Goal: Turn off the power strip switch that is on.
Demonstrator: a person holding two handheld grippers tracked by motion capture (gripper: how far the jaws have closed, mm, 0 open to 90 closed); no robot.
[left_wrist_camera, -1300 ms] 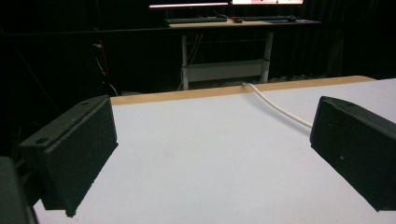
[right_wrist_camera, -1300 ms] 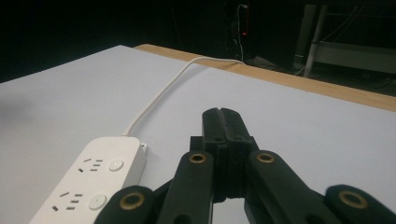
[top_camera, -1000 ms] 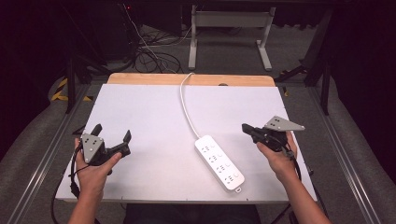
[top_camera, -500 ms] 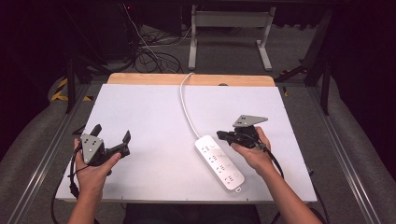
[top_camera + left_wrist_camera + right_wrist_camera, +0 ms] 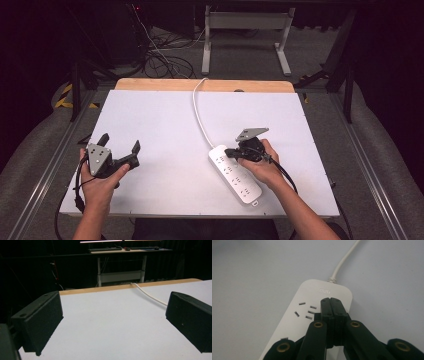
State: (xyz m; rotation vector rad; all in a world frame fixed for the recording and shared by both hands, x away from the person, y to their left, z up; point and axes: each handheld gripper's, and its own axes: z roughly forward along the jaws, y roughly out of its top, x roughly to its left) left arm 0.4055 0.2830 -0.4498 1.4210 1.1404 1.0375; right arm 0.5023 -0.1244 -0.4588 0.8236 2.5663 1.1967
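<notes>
A white power strip lies slantwise on the white table, its white cable running to the far edge. My right gripper hovers over the strip's cable end, jaws pressed together with nothing between them. In the right gripper view the shut tips sit just above the strip beside a socket, near its cable. My left gripper is held at the table's front left, jaws wide apart and empty. The left gripper view looks between them across bare table to the cable.
A wooden strip edges the table's far side. Beyond it are a desk frame and tangled cables on the floor. Metal rails run along both sides of the table.
My right gripper has moved left from the table's right side to above the power strip's cable end. The left gripper has stayed in place.
</notes>
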